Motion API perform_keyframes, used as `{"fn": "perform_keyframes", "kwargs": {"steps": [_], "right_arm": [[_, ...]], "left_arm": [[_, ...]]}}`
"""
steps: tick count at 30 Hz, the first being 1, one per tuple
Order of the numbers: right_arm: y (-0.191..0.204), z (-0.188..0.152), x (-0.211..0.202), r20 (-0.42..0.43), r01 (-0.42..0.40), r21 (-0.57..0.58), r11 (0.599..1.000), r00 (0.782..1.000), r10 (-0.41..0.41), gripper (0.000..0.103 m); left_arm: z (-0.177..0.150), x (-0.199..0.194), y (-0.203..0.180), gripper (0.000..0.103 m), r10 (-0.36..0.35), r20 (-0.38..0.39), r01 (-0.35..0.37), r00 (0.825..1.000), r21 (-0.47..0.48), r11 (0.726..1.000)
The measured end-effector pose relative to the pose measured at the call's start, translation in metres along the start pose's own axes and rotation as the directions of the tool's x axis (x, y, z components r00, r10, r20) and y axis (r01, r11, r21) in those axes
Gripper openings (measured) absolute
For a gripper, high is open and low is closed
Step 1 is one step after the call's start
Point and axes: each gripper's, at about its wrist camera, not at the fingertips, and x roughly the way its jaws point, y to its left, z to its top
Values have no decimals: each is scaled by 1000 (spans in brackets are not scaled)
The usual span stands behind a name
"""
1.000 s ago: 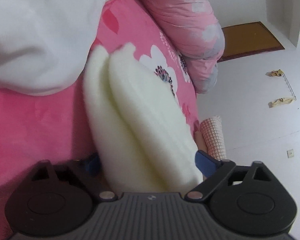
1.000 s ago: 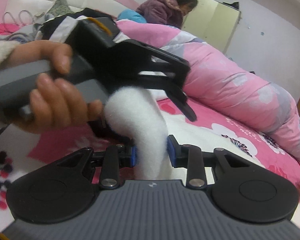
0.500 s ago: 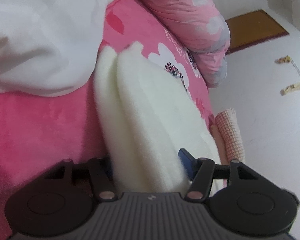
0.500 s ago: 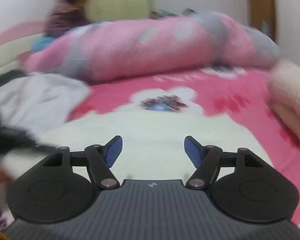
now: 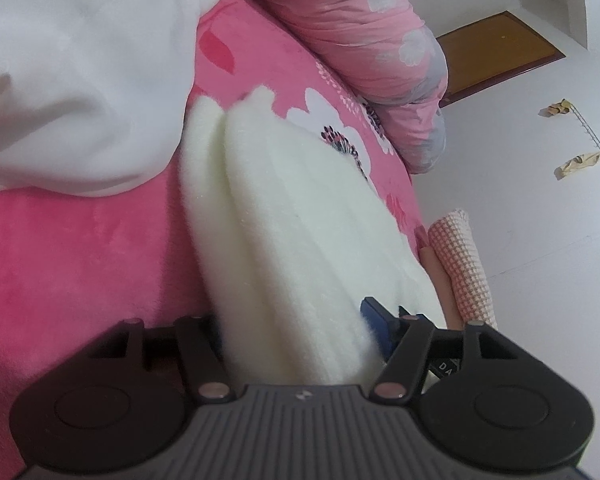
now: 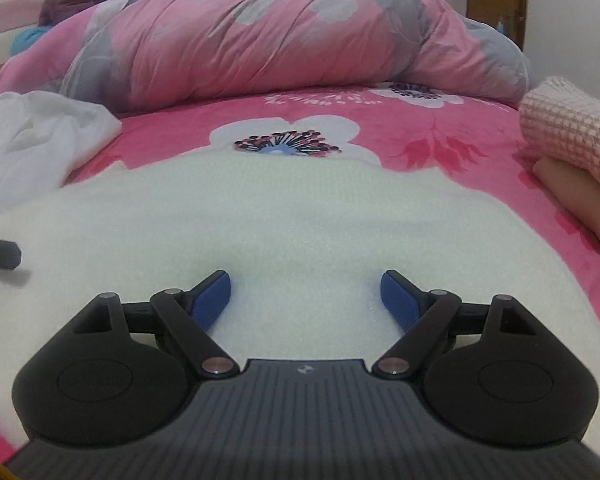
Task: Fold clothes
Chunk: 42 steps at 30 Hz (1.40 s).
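A cream, fuzzy fleece garment [image 5: 300, 248], doubled into two thick layers, lies on a pink plush bedspread [image 5: 80, 248] printed with white flowers. The left gripper [image 5: 296, 332] has the folded edge squeezed between its blue pads; the near pad is buried in pile. The right gripper [image 6: 306, 296] hovers over the fleece's flat top, its ribbed pads spreading wider, nothing between them. Ahead lie one rolled pink-and-grey quilt [image 6: 280, 36] and one crumpled white cloth [image 6: 36, 140]. A waffle-knit sleeve [image 6: 576, 132] is cut off at right; a seated person behind the quilt is mostly hidden.
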Motion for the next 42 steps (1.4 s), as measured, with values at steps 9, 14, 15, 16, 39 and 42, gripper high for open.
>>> {"fn": "perform_keyframes", "kwargs": {"steps": [9,14,15,16,39,42], "right_arm": [[1,-4,0,37,53,29,998,998,-54,84],[5,1,5,3,82,18,996,997,-82,86],[6,0,5,3,86,20,996,996,-86,86],[7,0,4,3,90,22,996,996,-90,86],[7,-7,3,35,101,26,995,994,-101,87],[7,-7,3,37,101,26,995,994,-102,87]], "left_arm": [[1,0,4,63,-7,7,7,1000,15,1000],[1,1,3,67,-9,3,9,1000,14,1000],[1,1,3,68,-8,3,8,1000,16,1000],[1,1,2,68,-8,3,8,1000,16,1000],[-3,4,-5,74,-12,12,12,1000,26,1000],[-3,5,-6,74,-12,13,12,1000,26,1000]]}}
